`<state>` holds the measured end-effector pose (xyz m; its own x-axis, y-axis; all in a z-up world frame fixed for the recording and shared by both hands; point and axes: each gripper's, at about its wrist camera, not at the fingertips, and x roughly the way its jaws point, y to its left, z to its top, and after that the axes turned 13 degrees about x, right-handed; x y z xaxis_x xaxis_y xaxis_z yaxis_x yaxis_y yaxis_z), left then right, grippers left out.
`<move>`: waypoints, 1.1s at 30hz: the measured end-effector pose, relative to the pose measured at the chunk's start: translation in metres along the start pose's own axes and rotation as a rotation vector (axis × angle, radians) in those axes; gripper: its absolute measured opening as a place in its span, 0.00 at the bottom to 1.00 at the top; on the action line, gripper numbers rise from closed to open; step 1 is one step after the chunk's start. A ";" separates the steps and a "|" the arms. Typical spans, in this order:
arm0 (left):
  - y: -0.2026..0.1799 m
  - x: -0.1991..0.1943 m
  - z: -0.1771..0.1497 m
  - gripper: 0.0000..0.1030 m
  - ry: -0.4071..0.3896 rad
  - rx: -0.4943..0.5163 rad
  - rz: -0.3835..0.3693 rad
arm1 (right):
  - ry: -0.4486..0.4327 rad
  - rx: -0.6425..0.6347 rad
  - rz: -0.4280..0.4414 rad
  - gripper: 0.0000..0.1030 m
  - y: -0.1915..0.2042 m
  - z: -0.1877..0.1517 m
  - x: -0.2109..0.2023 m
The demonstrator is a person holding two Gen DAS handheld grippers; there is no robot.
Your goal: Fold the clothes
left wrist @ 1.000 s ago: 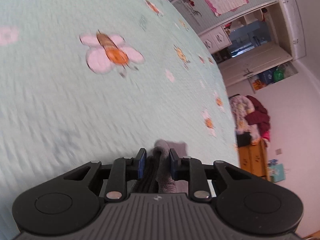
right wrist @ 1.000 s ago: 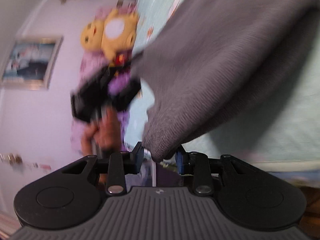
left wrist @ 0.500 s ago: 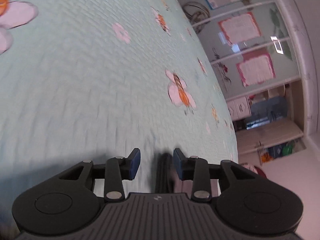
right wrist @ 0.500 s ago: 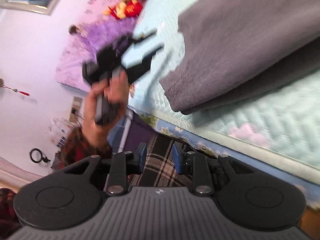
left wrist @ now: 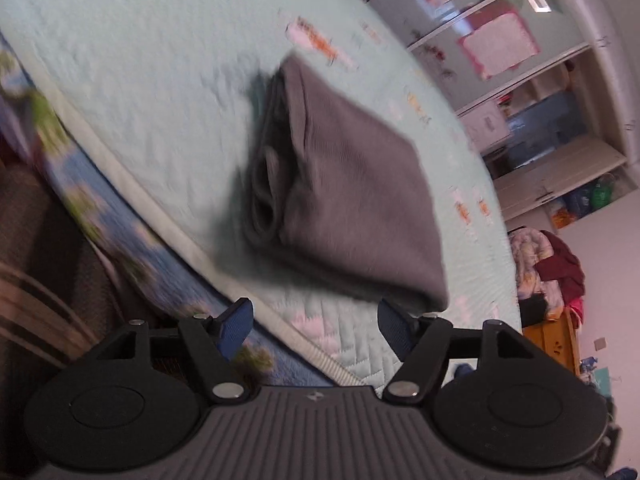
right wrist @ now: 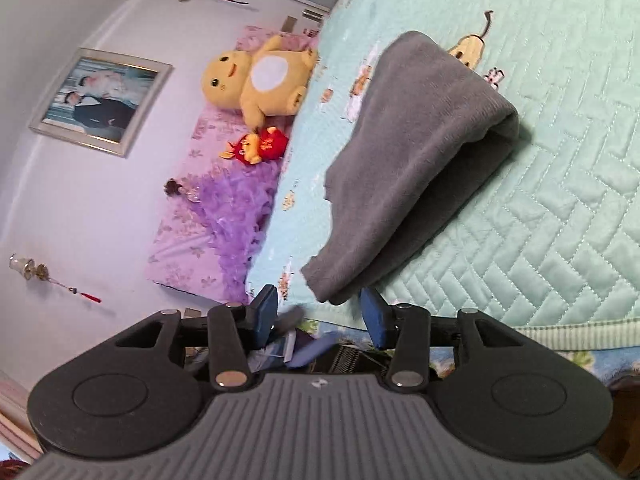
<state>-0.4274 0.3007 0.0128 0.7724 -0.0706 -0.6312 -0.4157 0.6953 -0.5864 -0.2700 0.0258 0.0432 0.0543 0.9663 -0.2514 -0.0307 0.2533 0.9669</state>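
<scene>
Lying folded on the quilt, the grey garment seems clear of both spread, empty tools.

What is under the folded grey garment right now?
The grey garment lies directly on the mint quilted bedspread, near its edge. Its own lower layers show at the open side; anything between them is covered.

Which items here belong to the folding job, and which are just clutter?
Job:
- folded grey garment on the quilted bed cover
- left gripper, open, empty
- right gripper, open, empty

Lying about:
- yellow plush toy
- red plush toy
- purple fluffy item
- framed photo
- clothes pile
</scene>
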 end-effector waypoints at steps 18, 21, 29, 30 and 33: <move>0.003 0.037 0.009 0.71 -0.196 -0.214 -0.045 | -0.053 -0.032 -0.125 0.49 -0.012 0.026 -0.014; 0.007 0.038 0.006 0.73 -0.225 -0.241 -0.067 | 0.010 -0.237 -0.164 0.50 0.020 0.050 0.021; 0.016 0.040 0.004 0.66 -0.242 -0.224 -0.111 | 0.179 -0.782 -0.265 0.69 0.106 0.116 0.115; 0.018 0.040 0.003 0.63 -0.242 -0.227 -0.111 | 0.201 -0.851 -0.277 0.72 0.117 0.125 0.127; 0.022 0.040 0.002 0.62 -0.243 -0.227 -0.130 | 0.367 -1.005 -0.278 0.72 0.138 0.163 0.184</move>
<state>-0.4051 0.3146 -0.0242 0.9061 0.0426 -0.4209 -0.3812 0.5133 -0.7689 -0.1014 0.2316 0.1377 -0.1096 0.7826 -0.6128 -0.8692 0.2235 0.4410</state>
